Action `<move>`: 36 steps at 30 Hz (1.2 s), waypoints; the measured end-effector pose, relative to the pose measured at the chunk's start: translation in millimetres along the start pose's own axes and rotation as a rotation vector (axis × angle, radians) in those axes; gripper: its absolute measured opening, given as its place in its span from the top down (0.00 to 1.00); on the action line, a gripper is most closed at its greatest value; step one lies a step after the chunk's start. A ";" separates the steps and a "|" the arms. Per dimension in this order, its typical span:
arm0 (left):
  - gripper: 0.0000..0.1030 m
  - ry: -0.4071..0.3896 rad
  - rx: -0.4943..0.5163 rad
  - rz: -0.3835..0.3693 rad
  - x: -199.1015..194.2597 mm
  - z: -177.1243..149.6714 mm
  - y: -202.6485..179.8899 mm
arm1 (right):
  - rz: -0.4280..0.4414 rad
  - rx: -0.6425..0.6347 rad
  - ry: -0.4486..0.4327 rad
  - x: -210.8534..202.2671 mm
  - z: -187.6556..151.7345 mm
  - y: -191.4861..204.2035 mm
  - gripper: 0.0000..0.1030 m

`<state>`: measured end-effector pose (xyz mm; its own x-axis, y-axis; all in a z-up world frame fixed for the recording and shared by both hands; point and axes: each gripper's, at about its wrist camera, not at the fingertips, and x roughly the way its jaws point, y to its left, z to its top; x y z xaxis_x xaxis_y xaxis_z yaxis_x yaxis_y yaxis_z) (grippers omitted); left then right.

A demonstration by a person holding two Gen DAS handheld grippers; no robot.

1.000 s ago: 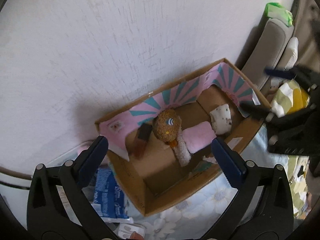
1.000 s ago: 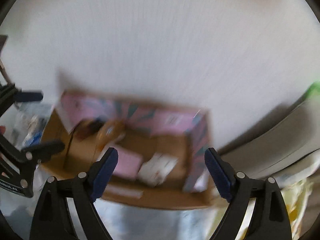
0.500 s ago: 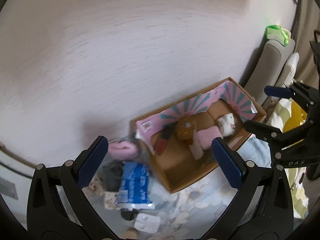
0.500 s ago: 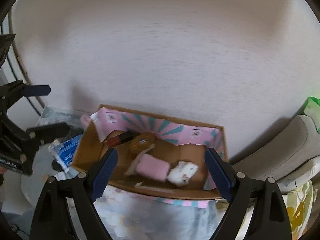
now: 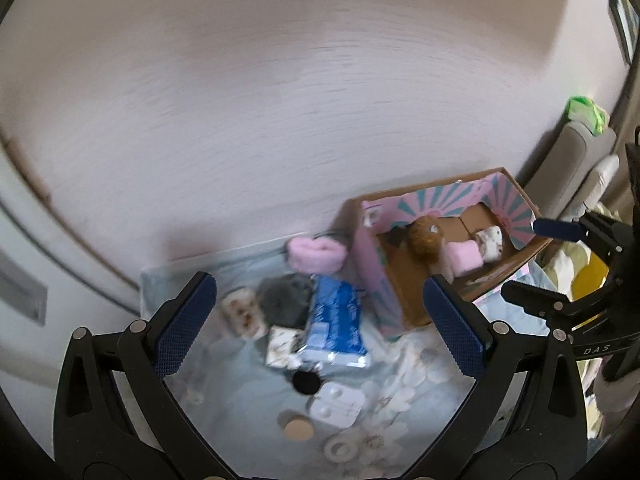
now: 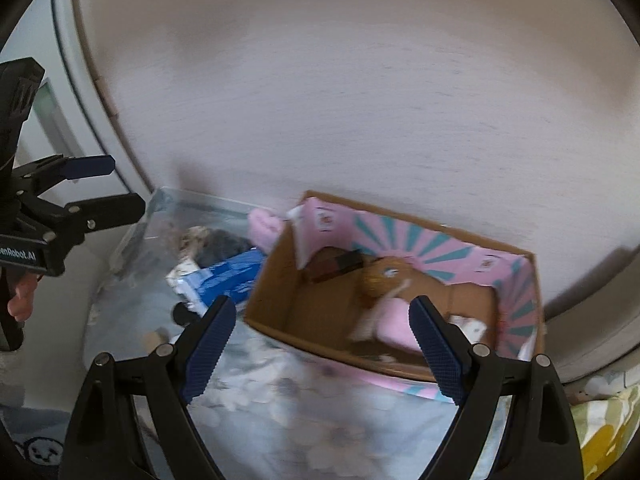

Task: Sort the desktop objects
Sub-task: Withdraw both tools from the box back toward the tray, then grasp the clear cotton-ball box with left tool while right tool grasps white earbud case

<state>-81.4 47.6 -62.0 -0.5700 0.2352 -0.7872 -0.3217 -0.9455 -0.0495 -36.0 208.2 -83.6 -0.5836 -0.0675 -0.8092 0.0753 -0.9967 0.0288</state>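
Both grippers pulled back; L gripper [image 5: 320, 320] now over blue pack [image 5: 336, 320], box [image 5: 396, 292] off right.

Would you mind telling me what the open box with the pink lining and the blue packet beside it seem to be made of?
Open box: corrugated cardboard, matte brown, apparently printed pink and teal inside. Blue packet: probably thin plastic film; its sealed end looks glossy, though blur leaves this uncertain.
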 end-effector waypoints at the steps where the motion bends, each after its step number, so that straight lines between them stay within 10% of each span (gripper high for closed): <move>1: 0.00 0.002 -0.014 0.004 -2.6 -3.3 7.7 | 0.007 -0.002 -0.001 -0.3 0.2 4.5 0.16; 12: 0.01 0.042 -0.118 0.036 -6.9 -41.8 83.1 | 0.107 -0.032 0.038 15.3 -12.5 52.9 0.16; 29: 0.03 0.160 -0.049 -0.073 45.6 -145.8 67.2 | 0.175 -0.064 0.214 81.2 -80.2 104.1 0.16; 36: 0.04 0.093 -0.142 0.011 58.5 -151.0 94.3 | 0.175 -0.130 0.231 111.7 -105.7 123.7 0.16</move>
<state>-30.9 -61.9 -205.5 -0.4983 0.2090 -0.8415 -0.2018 -0.9718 -0.1218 -6.4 82.0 -232.5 -0.3550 -0.2105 -0.9108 0.2698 -0.9559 0.1158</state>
